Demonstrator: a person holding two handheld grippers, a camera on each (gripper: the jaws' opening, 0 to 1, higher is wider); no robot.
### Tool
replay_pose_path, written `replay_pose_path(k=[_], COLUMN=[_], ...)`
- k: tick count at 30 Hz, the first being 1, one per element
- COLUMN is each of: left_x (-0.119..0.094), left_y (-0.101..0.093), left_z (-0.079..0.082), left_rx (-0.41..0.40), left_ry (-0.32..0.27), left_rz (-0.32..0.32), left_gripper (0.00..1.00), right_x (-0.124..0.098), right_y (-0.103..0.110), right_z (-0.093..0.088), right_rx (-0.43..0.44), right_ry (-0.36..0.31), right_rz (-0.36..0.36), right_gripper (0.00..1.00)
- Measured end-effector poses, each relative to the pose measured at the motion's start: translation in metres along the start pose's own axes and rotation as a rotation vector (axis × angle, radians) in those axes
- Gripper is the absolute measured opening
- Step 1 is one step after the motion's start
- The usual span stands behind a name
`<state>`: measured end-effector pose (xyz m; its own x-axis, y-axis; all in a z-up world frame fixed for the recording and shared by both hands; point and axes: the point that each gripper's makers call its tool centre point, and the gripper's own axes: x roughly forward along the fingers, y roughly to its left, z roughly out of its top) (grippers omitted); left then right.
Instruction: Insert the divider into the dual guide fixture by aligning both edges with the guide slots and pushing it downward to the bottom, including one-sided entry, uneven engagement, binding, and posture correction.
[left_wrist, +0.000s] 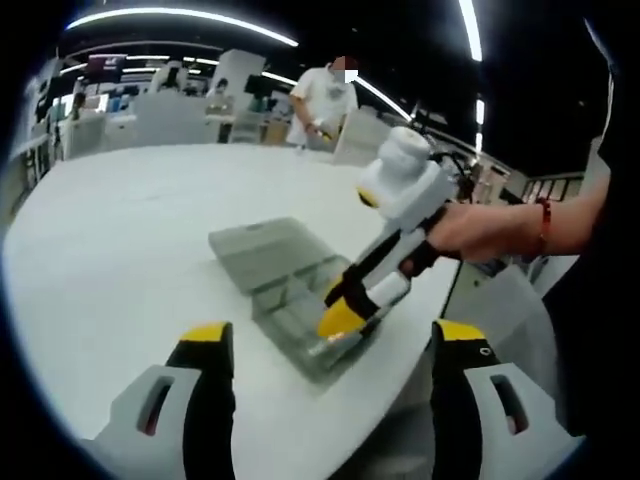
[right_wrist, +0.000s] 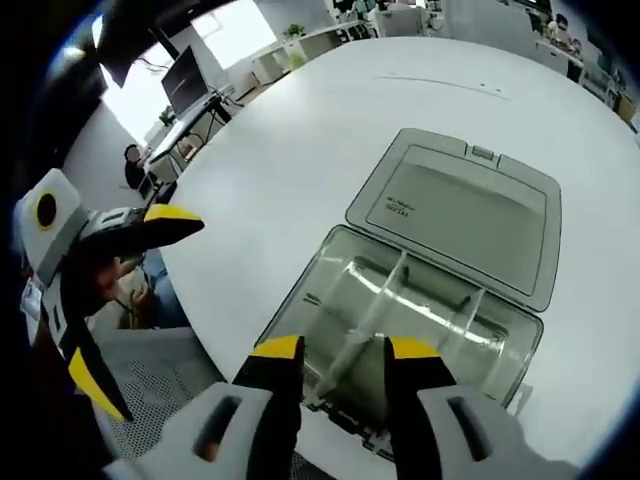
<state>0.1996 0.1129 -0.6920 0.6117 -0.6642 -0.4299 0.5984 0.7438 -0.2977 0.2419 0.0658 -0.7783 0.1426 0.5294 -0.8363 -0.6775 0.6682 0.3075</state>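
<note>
The clear divider stands on edge at the near end of the open transparent box, pinched between the jaws of the right tool, which are clamped on its upper edge. Its long axis runs across the box's width, between the side walls. It looks partly down in its slots; whether it has bottomed out I cannot tell, so a final push likely remains. The hinged lid lies flat on the white counter. The left tool hangs nearby, jaws apart, holding nothing.
</note>
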Motion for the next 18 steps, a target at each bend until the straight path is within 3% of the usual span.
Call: replay_pose_path(k=[13, 18], left_x=[0.005, 0.008], left_y=[-0.025, -0.035], left_z=[0.008, 0.010], left_rx=[0.039, 0.055], left_ry=[0.008, 0.014], left_rz=[-0.011, -0.018], left_gripper=[0.80, 0.80], right_x=[-0.009, -0.013], right_y=[0.011, 0.011], right_z=[0.015, 0.014], right_rx=[-0.009, -0.052], right_ry=[-0.121, -0.147], right_rz=[0.044, 0.038], right_gripper=[0.43, 0.54])
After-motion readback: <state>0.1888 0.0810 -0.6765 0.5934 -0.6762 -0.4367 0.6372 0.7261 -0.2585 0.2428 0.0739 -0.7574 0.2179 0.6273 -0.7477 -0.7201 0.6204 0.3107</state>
